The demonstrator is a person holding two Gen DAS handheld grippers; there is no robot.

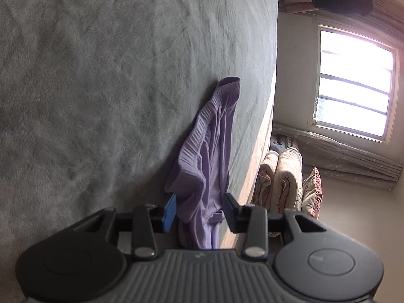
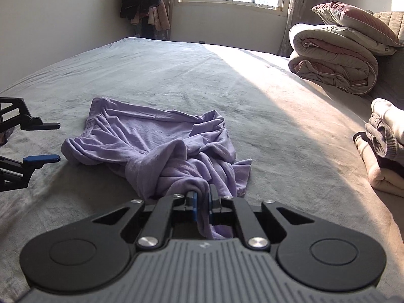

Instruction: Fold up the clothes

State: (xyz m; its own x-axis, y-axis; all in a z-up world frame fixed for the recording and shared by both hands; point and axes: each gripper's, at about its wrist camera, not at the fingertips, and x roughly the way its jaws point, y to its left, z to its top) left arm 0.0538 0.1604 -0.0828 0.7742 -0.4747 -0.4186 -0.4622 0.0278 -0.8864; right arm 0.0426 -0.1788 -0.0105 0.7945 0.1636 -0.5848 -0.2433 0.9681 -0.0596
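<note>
Your right tongs pinch a fold of the purple garment, crumpled mid-bed, nearer your edge. Your left tongs stand part open beside its ribbed end, nothing gripped. Folded stack and rolled quilt sit along the right edge.

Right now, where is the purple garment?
In the right wrist view, the purple garment lies crumpled mid-bed, its near end pinched in the right tool.
</note>
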